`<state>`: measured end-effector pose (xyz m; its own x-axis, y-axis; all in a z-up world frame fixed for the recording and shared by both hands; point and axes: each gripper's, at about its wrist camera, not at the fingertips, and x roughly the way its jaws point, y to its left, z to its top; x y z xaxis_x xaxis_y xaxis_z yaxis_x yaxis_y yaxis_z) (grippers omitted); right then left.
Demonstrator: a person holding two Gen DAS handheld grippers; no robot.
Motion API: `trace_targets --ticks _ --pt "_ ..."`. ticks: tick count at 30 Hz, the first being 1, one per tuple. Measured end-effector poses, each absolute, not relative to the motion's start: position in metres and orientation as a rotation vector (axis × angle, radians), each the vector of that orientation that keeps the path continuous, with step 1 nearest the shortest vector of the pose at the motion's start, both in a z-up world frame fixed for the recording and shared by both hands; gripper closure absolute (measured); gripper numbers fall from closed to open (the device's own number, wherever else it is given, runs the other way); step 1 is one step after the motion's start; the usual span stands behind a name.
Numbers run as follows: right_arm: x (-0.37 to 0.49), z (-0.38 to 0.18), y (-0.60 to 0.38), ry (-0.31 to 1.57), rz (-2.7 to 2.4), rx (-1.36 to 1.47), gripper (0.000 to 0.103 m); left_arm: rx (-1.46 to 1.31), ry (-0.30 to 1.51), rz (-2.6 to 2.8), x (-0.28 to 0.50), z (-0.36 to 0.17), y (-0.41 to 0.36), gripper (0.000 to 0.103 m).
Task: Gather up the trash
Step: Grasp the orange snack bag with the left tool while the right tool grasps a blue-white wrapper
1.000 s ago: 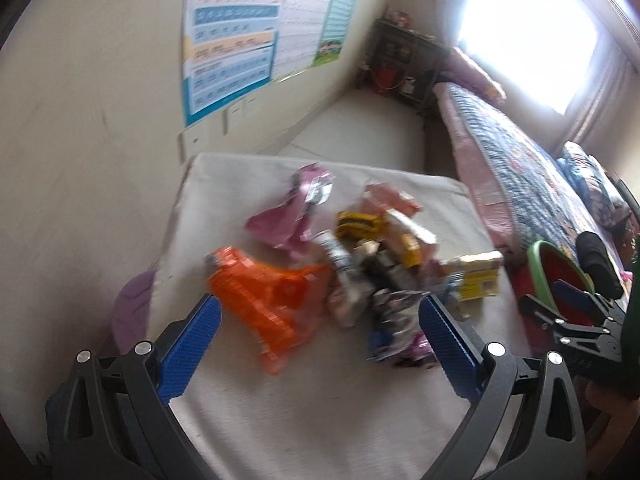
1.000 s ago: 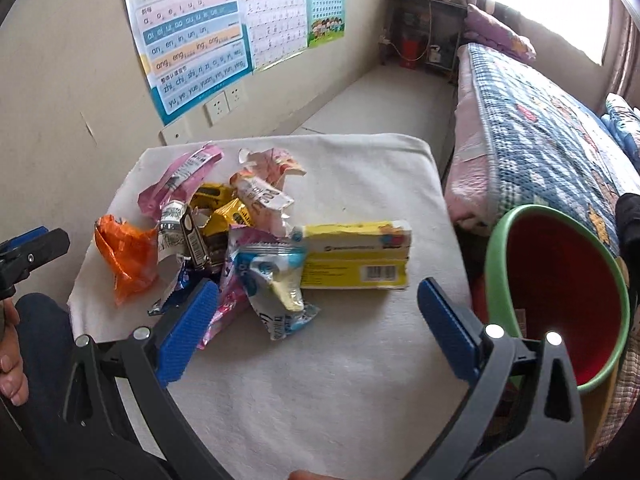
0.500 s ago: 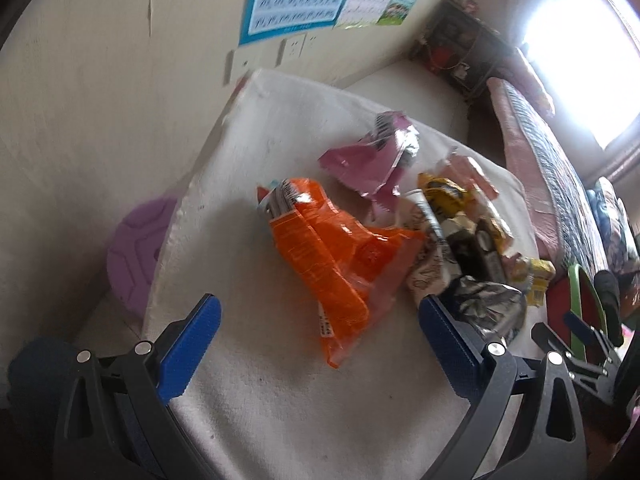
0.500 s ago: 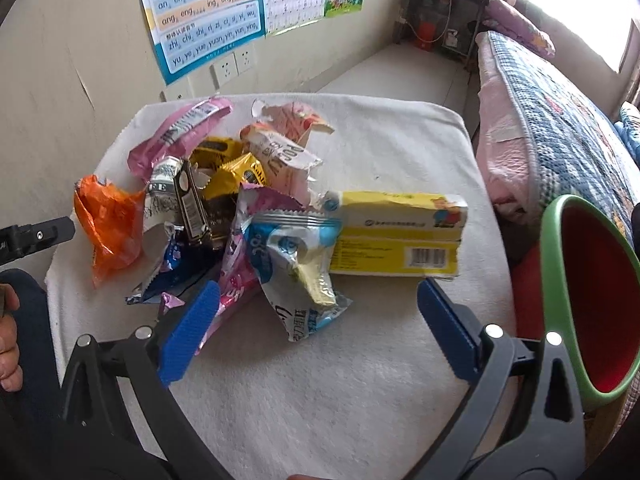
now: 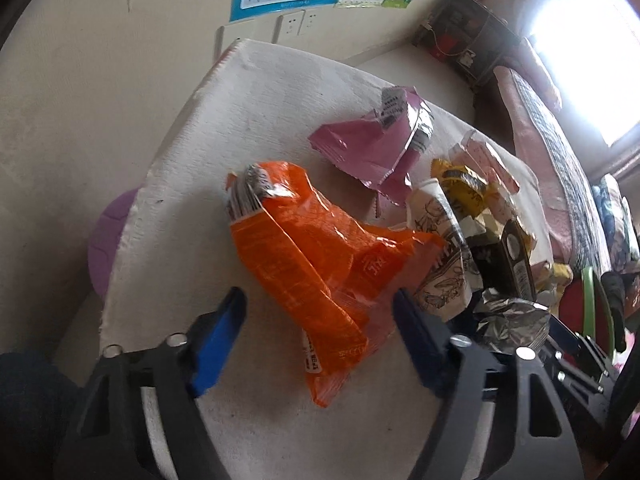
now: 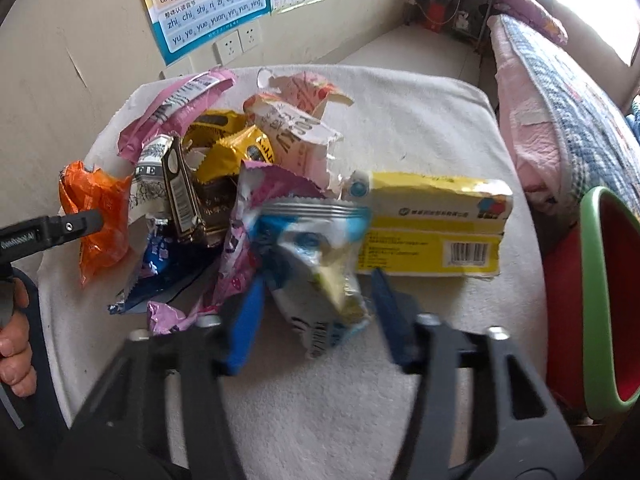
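Both of my grippers are over the trash pile on the white cloth-covered table (image 6: 400,128).

My left gripper (image 5: 318,322) has its jaws closing, still spread. The lower end of the orange wrapper (image 5: 304,264) lies between the blue pads (image 5: 218,336); neither pad presses on it. The orange wrapper sits at the left edge of the pile, flat on the cloth, with a pink wrapper (image 5: 372,144) beyond it and a crumpled foil piece (image 5: 508,320) just right of the right pad.

My right gripper (image 6: 316,316) has its jaws closing too, narrower than the left's. A blue-and-white wrapper (image 6: 316,256) sits between its pads (image 6: 244,320); the view there is blurred, and the pads look close to it but I see no pinch.

The yellow box (image 6: 432,228) lies just right of that wrapper, touching it. Yellow wrappers (image 6: 236,148), a torn pink-and-white carton (image 6: 296,132) and a dark blue wrapper (image 6: 160,272) fill the middle of the pile.

A red bin with a green rim (image 6: 600,300) stands beside the table on the right, next to the bed (image 6: 568,120). In the right view a person's hand (image 6: 14,344) shows at the left edge.
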<state>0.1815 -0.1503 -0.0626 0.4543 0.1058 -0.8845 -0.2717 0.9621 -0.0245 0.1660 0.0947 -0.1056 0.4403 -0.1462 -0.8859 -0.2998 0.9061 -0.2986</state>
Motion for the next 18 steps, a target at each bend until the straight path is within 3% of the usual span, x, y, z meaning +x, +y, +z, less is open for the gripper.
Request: trace_targets --ticks 7,10,18 --pt "0.179 -0.066 -0.158 1.100 0.280 -0.113 0.083 -0.434 1.127 0.054 0.160 -0.111 0.091 0.070" --pt "0.176 -0.064 -0.161 1.098 0.292 -0.099 0.088 -0.422 1.121 0.044 0.157 -0.108 0.089 0.075" --pt "0.164 -0.046 -0.165 1.059 0.307 -0.085 0.089 -0.402 1.080 0.048 0.143 -0.087 0.086 0.076"
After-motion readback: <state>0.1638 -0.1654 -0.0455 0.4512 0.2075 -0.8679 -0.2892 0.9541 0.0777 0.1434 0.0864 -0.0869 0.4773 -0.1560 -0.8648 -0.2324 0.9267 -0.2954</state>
